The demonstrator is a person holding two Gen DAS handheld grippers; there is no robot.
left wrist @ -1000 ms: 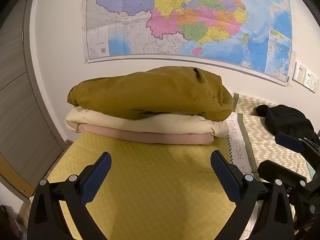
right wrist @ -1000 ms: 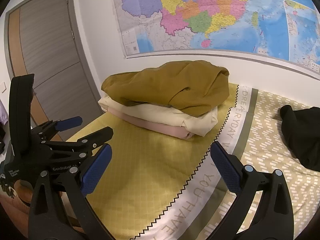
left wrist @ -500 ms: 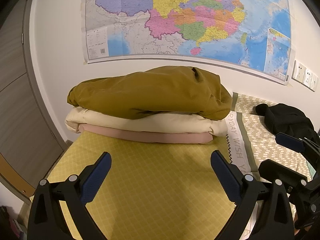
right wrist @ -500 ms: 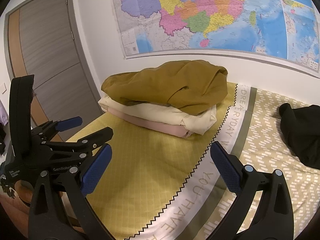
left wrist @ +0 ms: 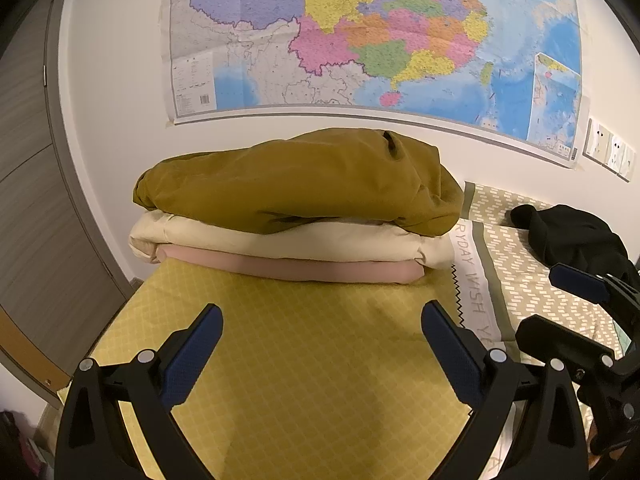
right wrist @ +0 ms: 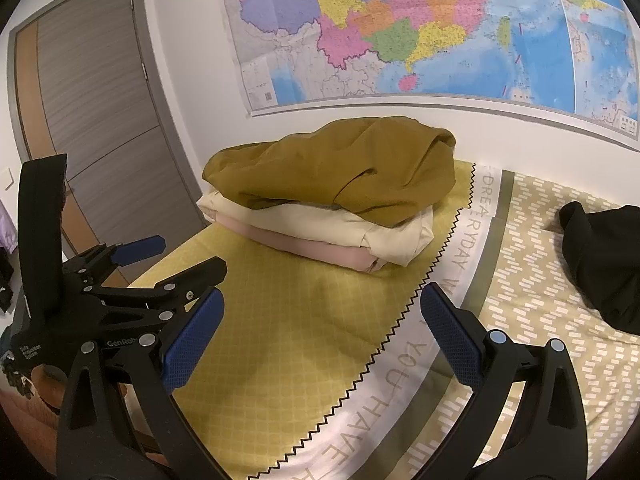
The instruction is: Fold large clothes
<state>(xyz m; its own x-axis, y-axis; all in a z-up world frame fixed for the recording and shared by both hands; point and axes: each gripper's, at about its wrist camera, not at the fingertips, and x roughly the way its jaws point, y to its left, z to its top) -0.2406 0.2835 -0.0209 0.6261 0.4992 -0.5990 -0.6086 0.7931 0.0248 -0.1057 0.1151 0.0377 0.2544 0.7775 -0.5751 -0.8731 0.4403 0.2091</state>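
A stack of folded clothes lies at the back of the bed: an olive-brown garment (left wrist: 304, 180) on top, a cream one (left wrist: 288, 240) under it, a pink one (left wrist: 296, 268) at the bottom. It also shows in the right wrist view (right wrist: 340, 168). A black garment (left wrist: 572, 236) lies unfolded on the right of the bed, also in the right wrist view (right wrist: 604, 256). My left gripper (left wrist: 320, 352) is open and empty, hovering in front of the stack. My right gripper (right wrist: 320, 336) is open and empty, to the right of the left one (right wrist: 132, 276).
The bed has a yellow checked cover (left wrist: 304, 360) with a lettered white band (right wrist: 400, 368) and a patterned beige part (right wrist: 532, 300). A map (left wrist: 360, 32) hangs on the wall behind. A grey door (right wrist: 92, 120) stands at the left.
Both grippers have drifted slightly; the view of the stack shifts a little. Nothing was grasped or released.
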